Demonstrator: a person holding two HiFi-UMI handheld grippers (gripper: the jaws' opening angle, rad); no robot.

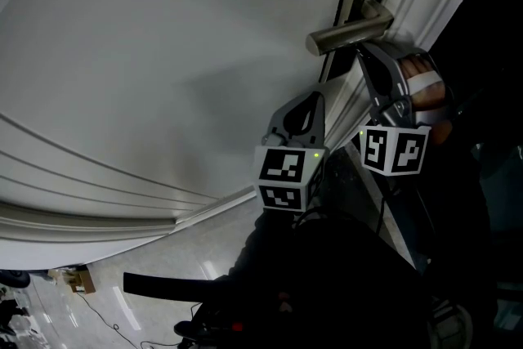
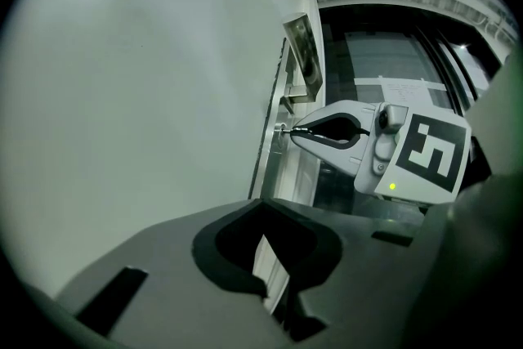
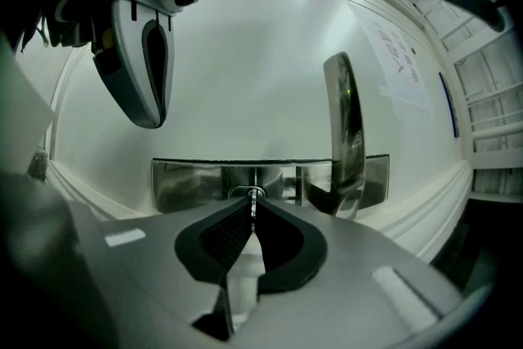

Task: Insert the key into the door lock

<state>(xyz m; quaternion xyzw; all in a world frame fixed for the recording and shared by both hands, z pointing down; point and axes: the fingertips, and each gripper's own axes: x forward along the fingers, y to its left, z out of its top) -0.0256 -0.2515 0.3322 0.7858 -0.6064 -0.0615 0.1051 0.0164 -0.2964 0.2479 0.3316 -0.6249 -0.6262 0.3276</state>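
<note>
1. Right gripper [image 3: 252, 212] pinches the thin metal key [image 3: 253, 203] edge-on, tip at the round steel keyhole [image 3: 248, 192], aligned to enter.
2. Left gripper [image 2: 262, 204], jaws pressed together and empty, hangs to the left, out of the way.

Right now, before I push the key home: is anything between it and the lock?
Nothing visible. The key, pinched in the right tool, has its tip at the lock. The handle stands off to one side, the left tool off to the other.
</note>
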